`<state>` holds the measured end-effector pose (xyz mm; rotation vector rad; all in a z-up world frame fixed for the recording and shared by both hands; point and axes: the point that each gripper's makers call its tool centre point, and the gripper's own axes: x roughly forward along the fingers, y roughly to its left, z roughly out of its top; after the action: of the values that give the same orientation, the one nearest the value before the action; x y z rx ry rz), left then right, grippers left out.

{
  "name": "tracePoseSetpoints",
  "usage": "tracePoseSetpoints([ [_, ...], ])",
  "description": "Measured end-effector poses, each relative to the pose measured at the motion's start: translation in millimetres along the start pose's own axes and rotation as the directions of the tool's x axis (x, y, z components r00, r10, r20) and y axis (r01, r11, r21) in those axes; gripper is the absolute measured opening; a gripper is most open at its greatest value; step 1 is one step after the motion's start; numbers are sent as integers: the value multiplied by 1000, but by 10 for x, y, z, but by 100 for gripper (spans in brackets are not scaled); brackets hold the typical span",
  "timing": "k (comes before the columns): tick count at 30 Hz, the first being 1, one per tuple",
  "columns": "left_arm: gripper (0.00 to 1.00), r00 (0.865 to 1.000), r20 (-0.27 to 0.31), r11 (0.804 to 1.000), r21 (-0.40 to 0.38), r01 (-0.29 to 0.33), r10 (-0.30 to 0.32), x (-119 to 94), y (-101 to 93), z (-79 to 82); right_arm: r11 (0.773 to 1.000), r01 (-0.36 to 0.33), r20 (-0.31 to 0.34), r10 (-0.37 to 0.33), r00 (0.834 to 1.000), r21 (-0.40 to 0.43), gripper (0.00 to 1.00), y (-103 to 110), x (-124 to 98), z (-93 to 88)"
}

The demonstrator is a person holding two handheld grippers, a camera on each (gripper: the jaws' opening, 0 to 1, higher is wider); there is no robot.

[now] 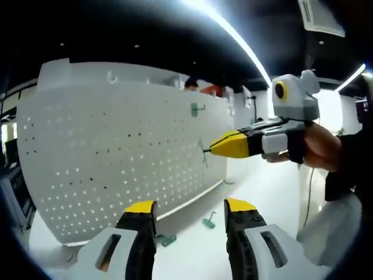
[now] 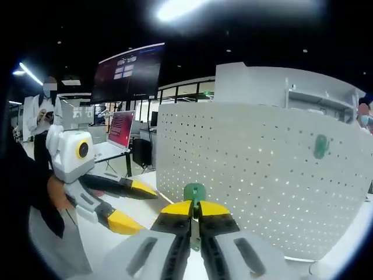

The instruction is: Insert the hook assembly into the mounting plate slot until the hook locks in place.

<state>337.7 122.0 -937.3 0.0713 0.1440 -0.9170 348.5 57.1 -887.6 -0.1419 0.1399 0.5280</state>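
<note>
The right gripper (image 2: 196, 217) was clamped on a green hook (image 2: 194, 193), aimed at the pegboard (image 2: 262, 175) just ahead for insertion; the left gripper (image 1: 190, 211) waited below, jaws apart.

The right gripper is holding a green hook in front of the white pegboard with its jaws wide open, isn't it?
Not quite. In the right gripper view the right gripper has its yellow-tipped jaws shut on the green hook, not wide open. The rest stands: it holds the hook in front of the white pegboard.
</note>
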Motion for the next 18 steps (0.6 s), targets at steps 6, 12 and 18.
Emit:
tracePoseSetpoints([
  [6,56,1000,-4,1000,5,5,-5,-16,-25,-60,999,38,24,-39,999,16,1,-98,-45,47],
  [12,60,1000,-10,1000,8,10,-10,-9,-36,-93,997,73,35,-74,997,33,1,-214,-93,65],
  [18,60,1000,-21,1000,-4,8,-8,-19,-20,-162,994,102,41,-104,994,46,1,-309,-137,72],
])
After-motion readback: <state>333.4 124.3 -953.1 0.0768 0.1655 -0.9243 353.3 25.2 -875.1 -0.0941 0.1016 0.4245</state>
